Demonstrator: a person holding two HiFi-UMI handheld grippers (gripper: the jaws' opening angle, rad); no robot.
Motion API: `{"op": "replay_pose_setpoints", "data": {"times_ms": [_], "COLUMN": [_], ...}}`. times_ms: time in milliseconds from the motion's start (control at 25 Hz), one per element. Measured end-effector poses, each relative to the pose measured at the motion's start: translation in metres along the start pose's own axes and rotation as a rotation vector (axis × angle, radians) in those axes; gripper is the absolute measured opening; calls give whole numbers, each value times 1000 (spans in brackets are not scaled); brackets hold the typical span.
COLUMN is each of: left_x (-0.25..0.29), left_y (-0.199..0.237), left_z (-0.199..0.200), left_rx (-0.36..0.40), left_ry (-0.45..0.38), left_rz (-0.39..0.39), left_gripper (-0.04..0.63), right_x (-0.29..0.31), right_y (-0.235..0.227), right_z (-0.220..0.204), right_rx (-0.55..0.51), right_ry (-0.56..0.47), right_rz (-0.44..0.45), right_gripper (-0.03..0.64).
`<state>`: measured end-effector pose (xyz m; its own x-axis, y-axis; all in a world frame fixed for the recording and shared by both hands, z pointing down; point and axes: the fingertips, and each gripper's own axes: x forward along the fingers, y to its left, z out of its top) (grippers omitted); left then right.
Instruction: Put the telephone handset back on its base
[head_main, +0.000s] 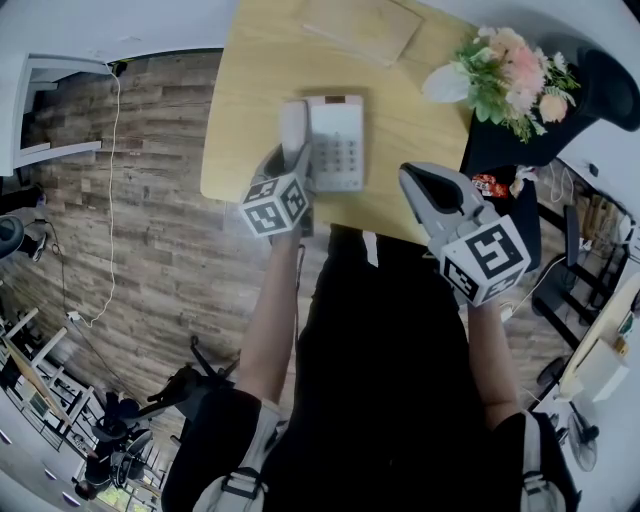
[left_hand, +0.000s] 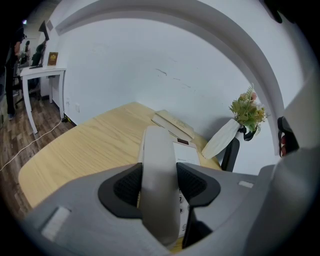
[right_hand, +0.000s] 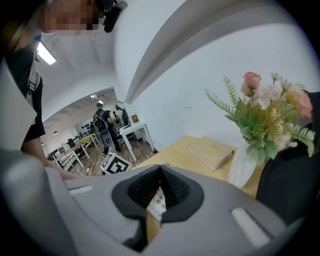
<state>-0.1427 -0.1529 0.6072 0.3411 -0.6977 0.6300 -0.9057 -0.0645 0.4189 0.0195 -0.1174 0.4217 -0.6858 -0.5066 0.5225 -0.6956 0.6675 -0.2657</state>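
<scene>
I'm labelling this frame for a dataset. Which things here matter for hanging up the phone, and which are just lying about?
In the job:
handset, clamped in the left gripper
base, on the table

Lying about:
flowers
book
right gripper, shut on nothing

Telephone base (head_main: 338, 145) on bench (head_main: 240, 100); handset (head_main: 293, 128) along its left side; book (head_main: 365, 25) behind; flower vase (head_main: 447, 82) far right.
</scene>
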Motion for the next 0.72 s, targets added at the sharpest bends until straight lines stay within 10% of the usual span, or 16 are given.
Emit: {"op": "replay_pose_setpoints", "data": {"times_ms": [720], "left_x": [-11], "left_y": [3], "left_z": [16], "left_rx": [-12], "left_ry": [-60], "left_rz": [-7], "left_gripper": [212], "right_x": [-1], "right_y": [10], "right_z": [0], "right_rx": [-10], "right_ry": [-5], "right_rz": [9], "right_gripper": [2]}}
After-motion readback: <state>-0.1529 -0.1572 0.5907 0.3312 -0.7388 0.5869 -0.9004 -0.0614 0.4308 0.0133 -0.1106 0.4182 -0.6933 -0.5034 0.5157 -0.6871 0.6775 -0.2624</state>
